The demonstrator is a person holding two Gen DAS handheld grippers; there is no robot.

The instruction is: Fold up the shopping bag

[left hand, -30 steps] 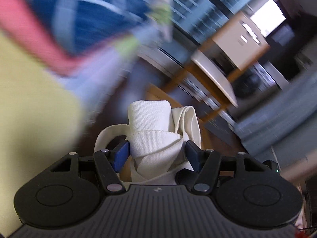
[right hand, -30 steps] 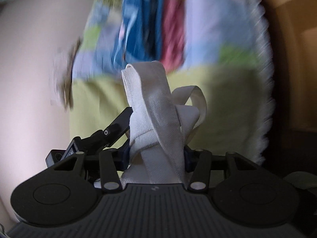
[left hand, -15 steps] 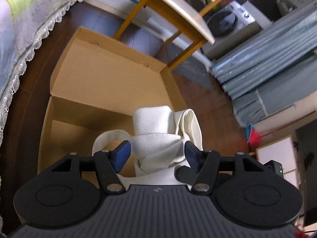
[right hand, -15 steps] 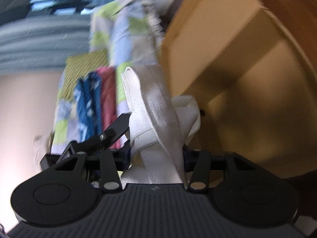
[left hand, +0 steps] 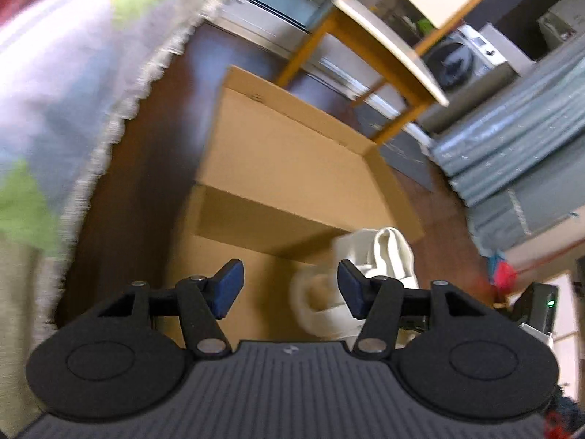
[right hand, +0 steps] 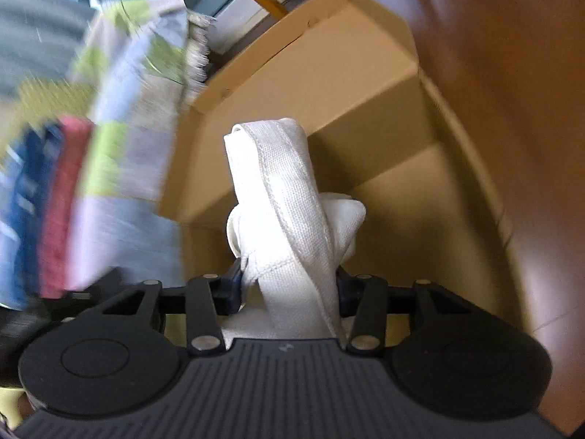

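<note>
Our right gripper (right hand: pixel 289 285) squeezed the rolled-up white cloth shopping bag (right hand: pixel 289 219) tight between its two black fingers. Our left gripper (left hand: pixel 290 285) was partly open with nothing held between its blue pads (left hand: pixel 228 285); the bag (left hand: pixel 380 252) sat off by its right pad, and we could not tell if they touched. Beyond both was a big open brown cardboard box (left hand: pixel 292 161) on the dark floor. Farther off stood a wooden table (left hand: pixel 387 47) and a patchwork cloth with a lacy edge (left hand: pixel 73 73).
</note>
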